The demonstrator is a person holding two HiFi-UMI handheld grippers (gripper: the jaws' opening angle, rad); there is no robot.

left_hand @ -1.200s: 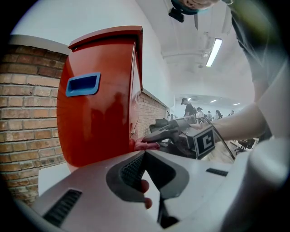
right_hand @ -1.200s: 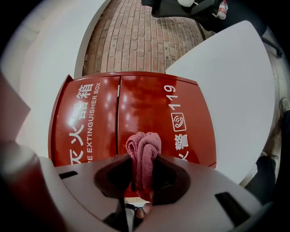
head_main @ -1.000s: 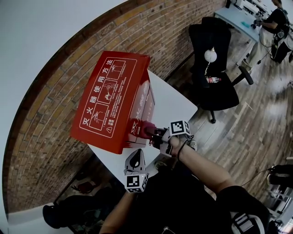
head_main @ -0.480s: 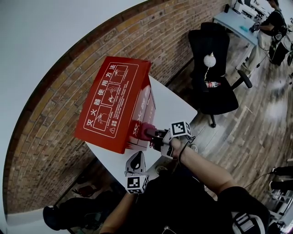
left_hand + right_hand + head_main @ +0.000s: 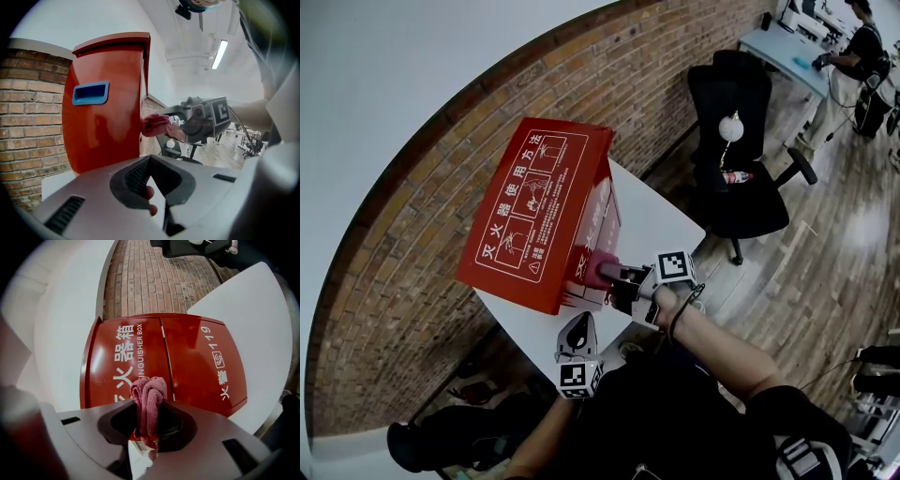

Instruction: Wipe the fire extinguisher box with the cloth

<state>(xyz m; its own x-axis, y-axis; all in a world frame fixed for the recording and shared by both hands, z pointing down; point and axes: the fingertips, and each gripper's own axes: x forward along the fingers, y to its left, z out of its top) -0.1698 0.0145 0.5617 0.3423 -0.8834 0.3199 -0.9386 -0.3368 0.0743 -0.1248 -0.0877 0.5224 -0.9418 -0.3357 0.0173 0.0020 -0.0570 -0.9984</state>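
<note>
The red fire extinguisher box [image 5: 534, 211] stands on a white table [image 5: 656, 220] against the brick wall. My right gripper [image 5: 616, 275] is shut on a folded pink cloth [image 5: 605, 268] and holds it to the lower part of the box's front face. In the right gripper view the cloth [image 5: 148, 394] sticks up between the jaws of that gripper [image 5: 149, 403], in front of the lettered red panel [image 5: 187, 362]. My left gripper [image 5: 578, 328] hangs low near the table's front edge, shut on nothing. Its own view shows the box's side [image 5: 105, 103] with a blue handle recess [image 5: 90, 92].
A black office chair [image 5: 741, 141] with a bottle [image 5: 736, 165] on its seat stands right of the table on the wooden floor. A brick wall [image 5: 412, 234] runs behind the box. A person [image 5: 862, 47] stands at a desk far right.
The right gripper with the cloth has shifted very slightly down and right on the box's front face. The left gripper has kept its place.
</note>
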